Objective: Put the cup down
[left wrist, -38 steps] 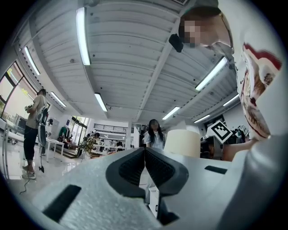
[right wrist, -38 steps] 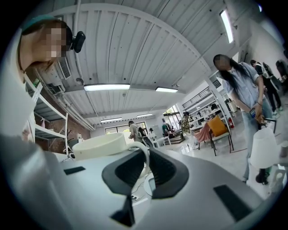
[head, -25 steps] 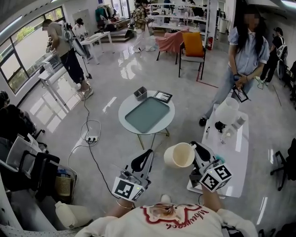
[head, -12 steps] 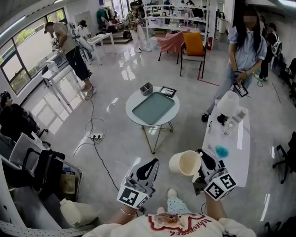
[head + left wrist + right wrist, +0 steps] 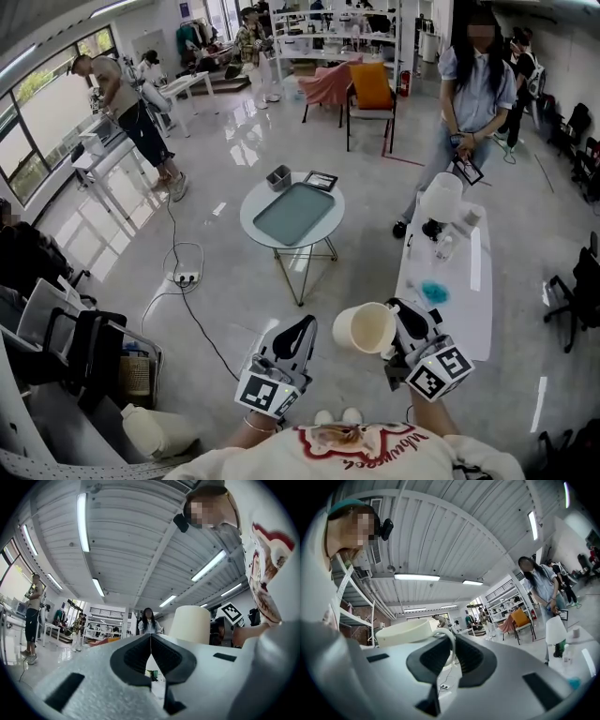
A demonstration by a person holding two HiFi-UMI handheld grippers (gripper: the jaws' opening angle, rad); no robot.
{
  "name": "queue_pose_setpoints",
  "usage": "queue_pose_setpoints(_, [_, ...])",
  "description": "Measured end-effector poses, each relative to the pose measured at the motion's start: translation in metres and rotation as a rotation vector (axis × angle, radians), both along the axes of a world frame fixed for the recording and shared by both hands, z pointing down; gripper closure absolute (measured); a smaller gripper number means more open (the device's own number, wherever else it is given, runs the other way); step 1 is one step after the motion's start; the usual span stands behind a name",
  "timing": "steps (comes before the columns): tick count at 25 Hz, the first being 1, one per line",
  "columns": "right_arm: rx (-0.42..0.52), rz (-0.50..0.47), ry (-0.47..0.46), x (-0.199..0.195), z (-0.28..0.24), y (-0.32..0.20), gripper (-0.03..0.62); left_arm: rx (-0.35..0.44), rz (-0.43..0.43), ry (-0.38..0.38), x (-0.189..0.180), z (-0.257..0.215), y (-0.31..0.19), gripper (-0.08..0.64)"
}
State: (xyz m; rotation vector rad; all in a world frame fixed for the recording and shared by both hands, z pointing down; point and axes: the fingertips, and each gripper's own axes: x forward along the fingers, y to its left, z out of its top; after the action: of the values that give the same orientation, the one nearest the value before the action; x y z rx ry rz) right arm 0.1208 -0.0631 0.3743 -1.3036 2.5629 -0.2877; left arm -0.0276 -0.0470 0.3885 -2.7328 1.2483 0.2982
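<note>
Left gripper [image 5: 298, 330]: jaws pressed together with nothing between them, as the left gripper view shows plainly; it hangs in the air in front of the person, just beside the cup and not touching it.
Round table [image 5: 251, 225]: stands ahead on the floor, well apart from both grippers, with a grey-green tray [image 5: 292, 214] on top.
Cup, place [image 5: 365, 328]: in the air above the floor, between the two grippers, near the close end of the white table; tipped on its side so its open mouth faces up toward the head camera.
Cup, handling: probably light and stiff. It looks empty, so the tilt spills nothing. If it is ceramic it would chip on a hard landing, and the glossy wall would likely be slippery to pinch.
Cup, where to hold: the handle loop [image 5: 449, 641] is the sure spot and keeps the base free to meet the surface flat. The cup needs righting first.
Cup, looks: cream all over, plain, broad and round, with a thick rim and a thin handle.
Right gripper [image 5: 398, 319]: clamped on the cup's handle, which runs between the pads in the right gripper view.
White table [image 5: 469, 314]: long, to the right, with small items at its far end and bare near end closest to the cup.
</note>
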Motion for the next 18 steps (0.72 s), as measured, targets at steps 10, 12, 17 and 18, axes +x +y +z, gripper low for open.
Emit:
queue_pose_setpoints(10, [0.058, 0.052, 0.008, 0.026, -0.005, 0.010, 0.543, 0.023, -0.006, 0.001, 0.020, -0.005, 0.011, 0.543])
queue_pose_setpoints(12, [0.062, 0.070, 0.022, 0.031, -0.005, 0.012, 0.543, 0.029, -0.004, 0.001, 0.024, -0.008, 0.013, 0.543])
queue_pose_setpoints(17, [0.068, 0.085, 0.035, 0.035, -0.007, 0.018, 0.543, 0.043, -0.007, 0.002, 0.028, -0.013, 0.018, 0.544])
queue_pose_setpoints(18, [0.064, 0.082, 0.038, 0.034, -0.006, 0.018, 0.543, 0.043, -0.009, 0.005, 0.027, -0.014, 0.018, 0.543])
